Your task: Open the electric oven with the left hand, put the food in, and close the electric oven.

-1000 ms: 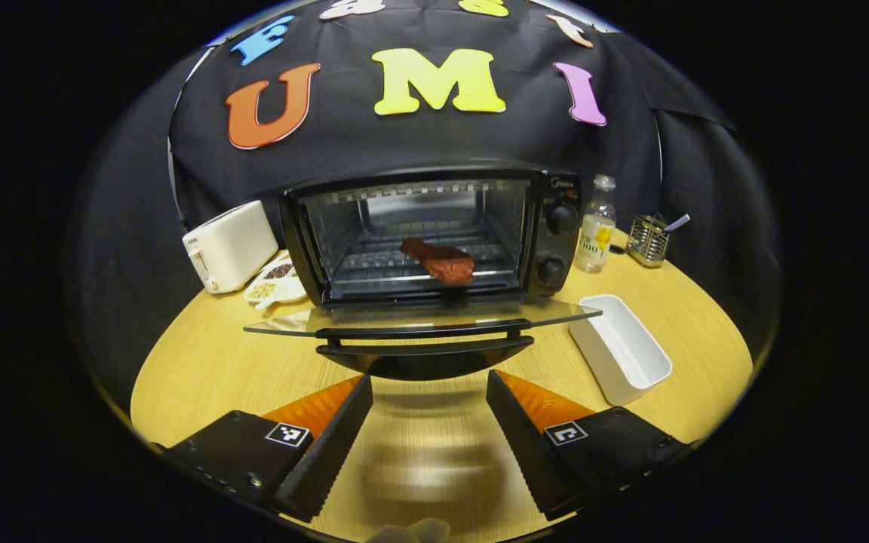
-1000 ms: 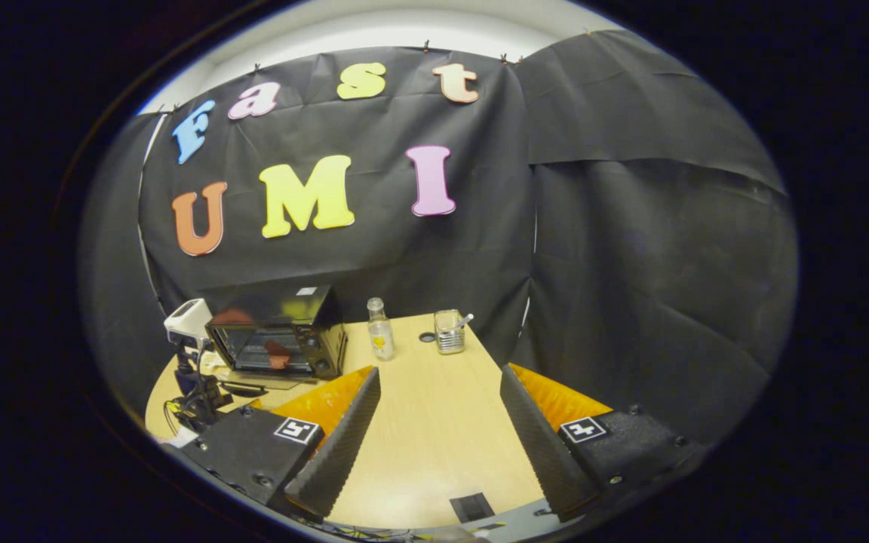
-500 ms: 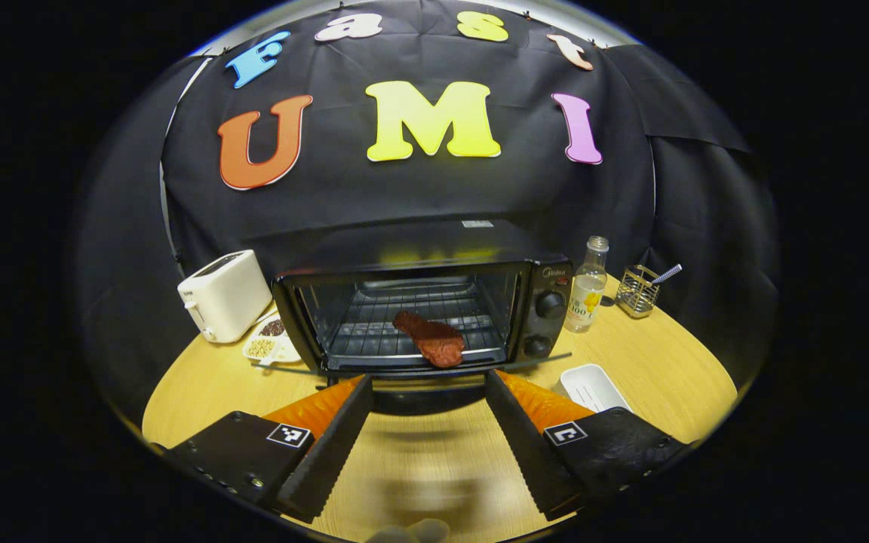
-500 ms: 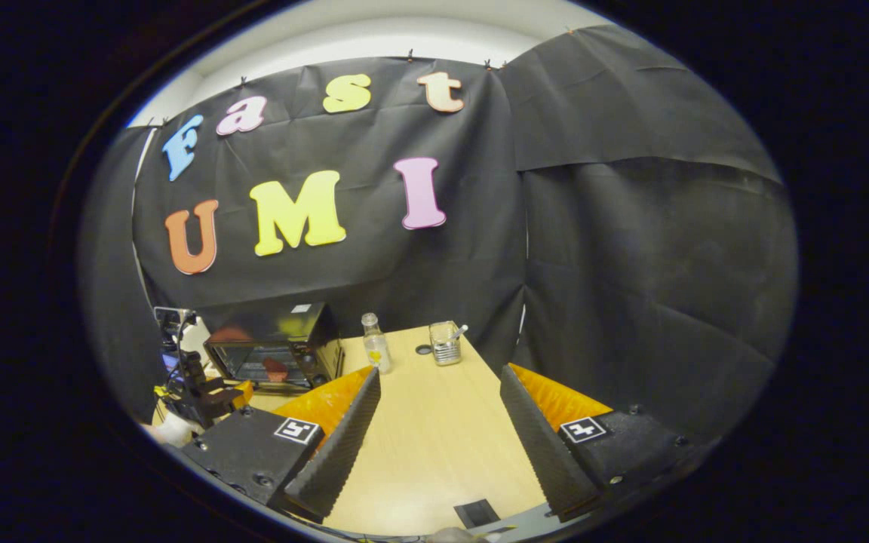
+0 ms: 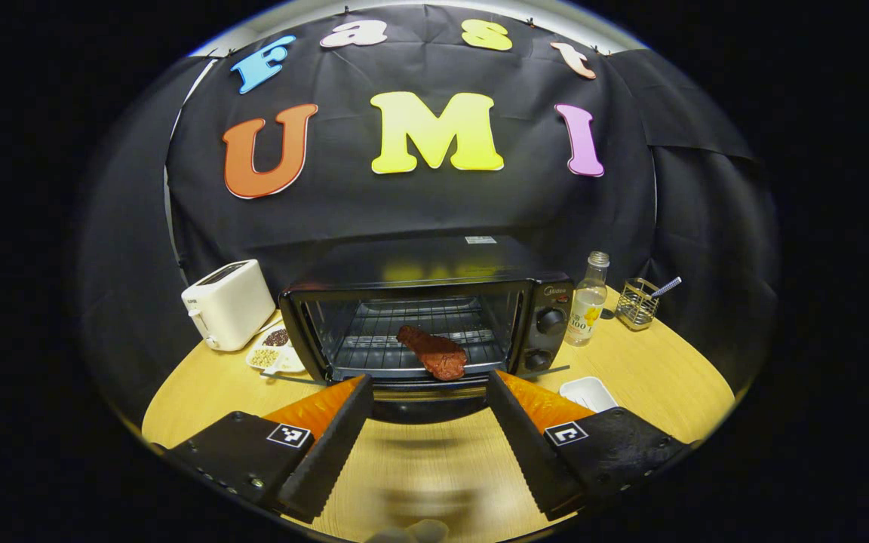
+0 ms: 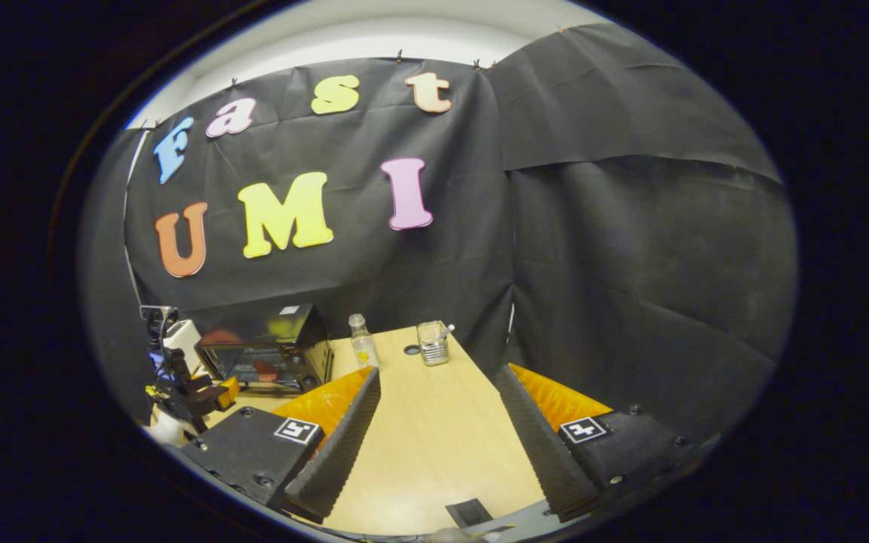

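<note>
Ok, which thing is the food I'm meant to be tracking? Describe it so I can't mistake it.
Find the black electric oven in the middle of the round wooden table, its glass door hanging open. Inside, on the wire rack, lies a reddish-brown slab of meat. It is the only red thing in the oven.

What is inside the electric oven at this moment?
A reddish piece of food lies on the wire rack inside the electric oven. The oven floor beneath the rack is too dark to make out.
</note>
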A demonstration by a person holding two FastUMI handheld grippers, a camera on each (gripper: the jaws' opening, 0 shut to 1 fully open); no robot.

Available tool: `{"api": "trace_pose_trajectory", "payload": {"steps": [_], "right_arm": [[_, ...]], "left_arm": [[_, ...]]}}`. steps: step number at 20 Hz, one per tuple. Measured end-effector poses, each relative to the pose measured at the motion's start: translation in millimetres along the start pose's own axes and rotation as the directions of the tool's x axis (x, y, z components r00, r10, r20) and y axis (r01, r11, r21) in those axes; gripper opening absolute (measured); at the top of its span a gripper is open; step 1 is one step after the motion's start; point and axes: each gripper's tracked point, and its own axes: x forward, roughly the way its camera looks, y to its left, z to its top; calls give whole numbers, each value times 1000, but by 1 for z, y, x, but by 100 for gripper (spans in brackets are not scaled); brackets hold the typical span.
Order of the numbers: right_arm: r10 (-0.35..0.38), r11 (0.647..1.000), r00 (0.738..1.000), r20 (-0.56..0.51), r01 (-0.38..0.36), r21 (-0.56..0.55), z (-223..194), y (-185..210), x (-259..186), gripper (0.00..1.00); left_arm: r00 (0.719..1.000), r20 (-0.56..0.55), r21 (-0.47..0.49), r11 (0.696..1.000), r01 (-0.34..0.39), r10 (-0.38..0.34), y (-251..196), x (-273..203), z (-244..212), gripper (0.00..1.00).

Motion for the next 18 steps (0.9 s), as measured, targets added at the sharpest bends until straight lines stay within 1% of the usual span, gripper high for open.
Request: {"api": "trace_pose_trajectory", "payload": {"steps": [4,5,6,7,10,12,15,18], "right_arm": [[6,1000,1000,-22,-7,-11,-6,5,6,100],[9,1000,1000,-25,-9,-16,-6,5,7,100],[12,1000,1000,-29,-12,-17,-6,7,8,100],[11,1000,999,-33,-12,-17,-7,7,10,100],[8,1000,999,-39,-9,-19,-8,6,14,100],[4,1000,999,-41,-5,-16,-5,5,17,100],[-2,1000,999,-39,2,-12,-2,4,21,100],[-5,1000,999,-40,5,-12,-1,4,25,100]], "left_arm": [[999,-33,20,1000,-4,5,-4,5,-21,97],[1000,-30,17,1000,-7,8,-3,8,-22,97],[999,-25,29,999,-33,34,2,10,-20,97],[999,-18,36,999,-41,41,4,15,-17,97],[999,-10,33,998,-48,48,10,27,-13,98],[998,-32,7,999,-48,49,10,37,-14,98],[998,-12,-2,998,-57,57,10,47,3,98],[999,33,7,999,-38,38,5,61,29,98]]}}
